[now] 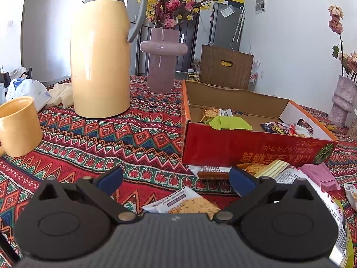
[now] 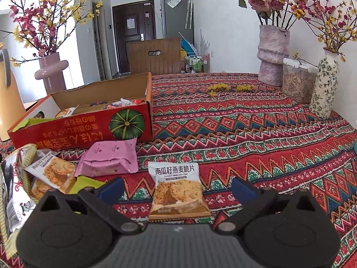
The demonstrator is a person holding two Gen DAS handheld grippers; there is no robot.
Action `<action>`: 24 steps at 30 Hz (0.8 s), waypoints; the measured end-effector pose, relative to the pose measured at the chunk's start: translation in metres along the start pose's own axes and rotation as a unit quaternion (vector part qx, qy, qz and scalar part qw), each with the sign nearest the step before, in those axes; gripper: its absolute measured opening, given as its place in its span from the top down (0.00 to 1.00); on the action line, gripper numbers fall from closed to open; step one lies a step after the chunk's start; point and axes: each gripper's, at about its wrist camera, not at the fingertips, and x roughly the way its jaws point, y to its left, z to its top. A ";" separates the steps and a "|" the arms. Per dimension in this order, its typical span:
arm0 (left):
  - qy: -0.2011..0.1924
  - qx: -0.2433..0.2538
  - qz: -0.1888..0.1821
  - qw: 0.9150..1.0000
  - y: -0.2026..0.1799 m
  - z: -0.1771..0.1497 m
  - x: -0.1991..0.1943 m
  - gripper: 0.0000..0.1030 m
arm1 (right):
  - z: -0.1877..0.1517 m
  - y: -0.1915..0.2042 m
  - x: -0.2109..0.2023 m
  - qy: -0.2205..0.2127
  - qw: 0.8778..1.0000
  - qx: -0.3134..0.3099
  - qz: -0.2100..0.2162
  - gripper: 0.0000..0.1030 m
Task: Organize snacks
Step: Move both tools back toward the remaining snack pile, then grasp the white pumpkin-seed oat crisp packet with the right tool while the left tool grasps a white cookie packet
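Observation:
A red cardboard box (image 1: 245, 149) with a pumpkin picture stands open on the patterned tablecloth and holds several snack packets (image 1: 225, 121). In the right wrist view the same box (image 2: 84, 131) sits at the left. My right gripper (image 2: 177, 189) is open, and a white-and-gold oat crisp packet (image 2: 178, 192) lies flat between its fingers, untouched by the pads. A pink packet (image 2: 109, 158) and more oat crisp packets (image 2: 55, 172) lie to its left. My left gripper (image 1: 176, 178) is open over the cloth, with an oat crisp packet (image 1: 185, 203) just below it and a loose pile (image 1: 256, 169) before the box.
A tall yellow thermos jug (image 1: 100, 55), a yellow mug (image 1: 17, 127) and a mauve vase (image 1: 162, 60) stand left of the box. At the right stand a rough pink vase (image 2: 272, 55), a clear tub of snacks (image 2: 299, 82) and a floral vase (image 2: 325, 84). A wooden chair (image 2: 156, 55) is behind the table.

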 end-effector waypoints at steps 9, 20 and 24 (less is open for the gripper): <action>0.002 -0.001 0.007 1.000 -0.001 -0.001 0.001 0.00 | -0.001 0.001 0.028 0.035 0.999 -0.004 0.008 0.33; 0.007 -0.003 0.013 1.000 0.000 0.000 0.004 0.00 | -0.005 0.010 0.028 0.018 1.000 -0.025 -0.004 0.54; 0.007 -0.006 0.016 1.000 0.000 0.000 0.004 0.00 | -0.009 0.014 0.021 -0.005 1.000 -0.024 -0.018 0.57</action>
